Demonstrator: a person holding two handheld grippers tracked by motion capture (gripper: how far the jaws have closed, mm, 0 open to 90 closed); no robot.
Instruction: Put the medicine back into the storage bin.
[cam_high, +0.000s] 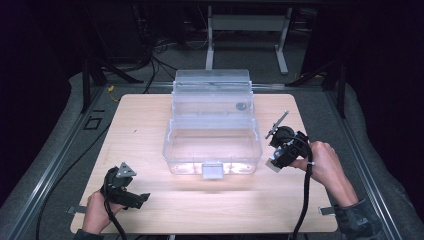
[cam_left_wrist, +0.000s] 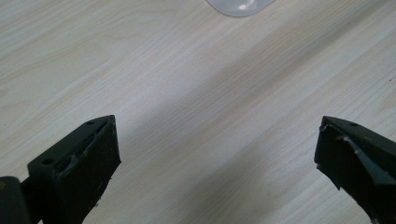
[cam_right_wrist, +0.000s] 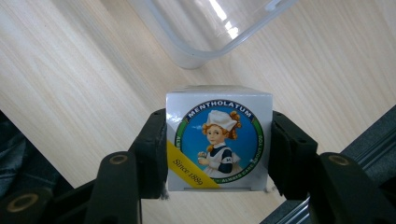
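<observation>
A clear plastic storage box (cam_high: 212, 142) with its lid swung back stands open in the middle of the wooden table (cam_high: 145, 150). My right gripper (cam_high: 276, 161) hovers just off the box's right front corner, shut on a small white Mentholatum box (cam_right_wrist: 219, 137) with a round blue label; both jaws press its sides. A corner of the clear box (cam_right_wrist: 205, 32) lies beyond it. My left gripper (cam_high: 135, 197) rests low at the table's front left, open, its jaws wide apart over bare wood (cam_left_wrist: 210, 130) with nothing between them.
A latch tab (cam_high: 212, 170) sticks out from the clear box's front wall. Metal rails (cam_high: 60, 160) run along both sides of the table, and a white frame stand (cam_high: 247, 30) is on the floor behind. Cables trail from both grippers toward the front edge.
</observation>
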